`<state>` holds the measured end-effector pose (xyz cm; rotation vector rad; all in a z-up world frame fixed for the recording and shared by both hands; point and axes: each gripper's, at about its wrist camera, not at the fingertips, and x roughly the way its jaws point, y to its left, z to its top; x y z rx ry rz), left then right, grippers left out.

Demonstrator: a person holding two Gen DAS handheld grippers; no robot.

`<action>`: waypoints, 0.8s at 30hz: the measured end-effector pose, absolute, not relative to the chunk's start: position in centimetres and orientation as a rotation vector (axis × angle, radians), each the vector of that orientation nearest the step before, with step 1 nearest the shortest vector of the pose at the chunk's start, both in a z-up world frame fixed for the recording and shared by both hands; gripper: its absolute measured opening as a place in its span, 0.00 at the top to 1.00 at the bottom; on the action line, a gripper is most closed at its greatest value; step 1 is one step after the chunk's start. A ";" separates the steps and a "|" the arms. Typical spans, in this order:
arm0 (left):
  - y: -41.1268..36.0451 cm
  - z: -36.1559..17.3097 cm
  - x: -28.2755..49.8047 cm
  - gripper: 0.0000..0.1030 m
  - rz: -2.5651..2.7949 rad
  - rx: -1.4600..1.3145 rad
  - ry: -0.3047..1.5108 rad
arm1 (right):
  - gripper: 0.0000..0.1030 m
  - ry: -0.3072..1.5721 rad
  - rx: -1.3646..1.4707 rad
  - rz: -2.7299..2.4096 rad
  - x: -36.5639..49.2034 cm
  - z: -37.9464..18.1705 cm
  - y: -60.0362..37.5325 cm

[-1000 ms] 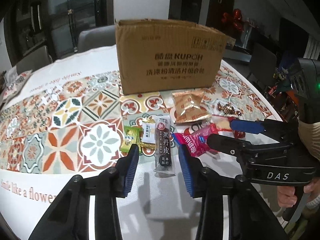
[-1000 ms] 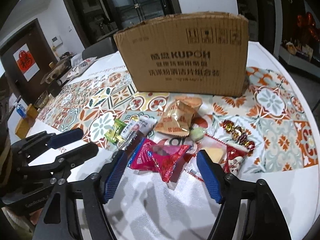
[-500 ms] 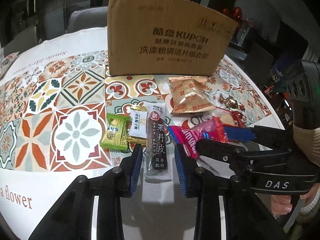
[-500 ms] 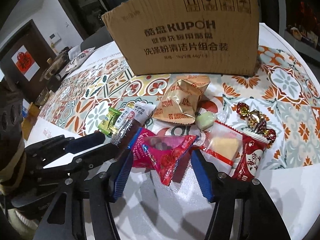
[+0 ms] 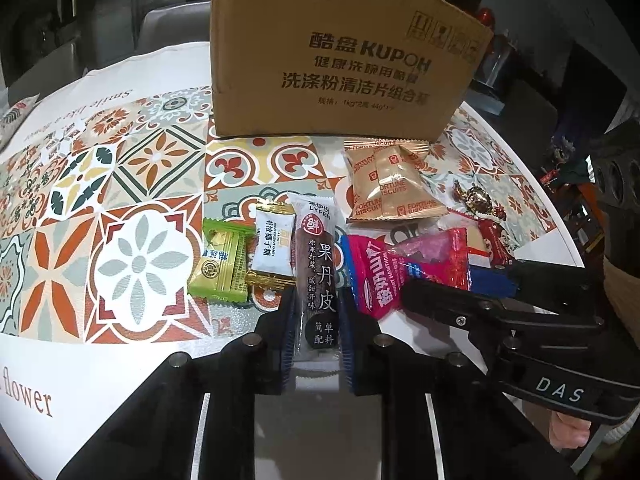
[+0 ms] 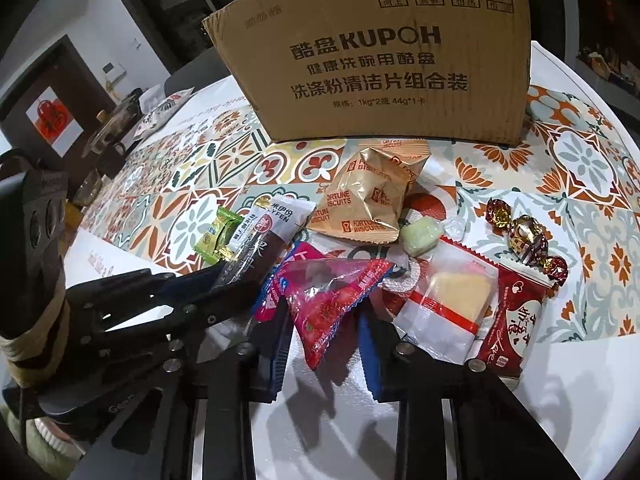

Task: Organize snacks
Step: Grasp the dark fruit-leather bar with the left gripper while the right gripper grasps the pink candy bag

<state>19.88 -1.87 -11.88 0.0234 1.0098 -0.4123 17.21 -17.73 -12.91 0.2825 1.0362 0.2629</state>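
- one cardboard box [image 5: 344,60] stands at the far side of the patterned table [image 5: 120,184], printed face toward the cameras.
- snacks counted in front of it: one green candy [image 5: 219,268], one white-and-gold candy [image 5: 273,246], one dark fruit-leather bar [image 5: 318,264], one pink packet [image 6: 326,300], two gold fortune biscuit packs [image 5: 390,190] stacked, one pale green sweet [image 6: 418,234], one clear-and-white wafer packet [image 6: 448,308], one red packet [image 6: 516,318], and a cluster of foil-wrapped chocolates [image 6: 526,240] whose number i cannot tell.
- the fruit-leather bar lies flat, its long axis running from the near edge toward the box; its near end sits between the blue pads of the left gripper [image 5: 318,332].
- left gripper: jaws have just been closing and now clench the bar's near end.
- the pink packet lies just right of the bar, a pointed corner aimed at the near edge.
- right gripper [image 6: 326,336]: jaws have just been closing around that near corner; pads close beside it, but i cannot tell whether they press it.
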 end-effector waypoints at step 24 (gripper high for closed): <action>-2.0 -3.8 17.4 0.82 -0.375 -0.020 0.858 | 0.74 0.891 0.227 0.217 14.9 -6.2 -18.9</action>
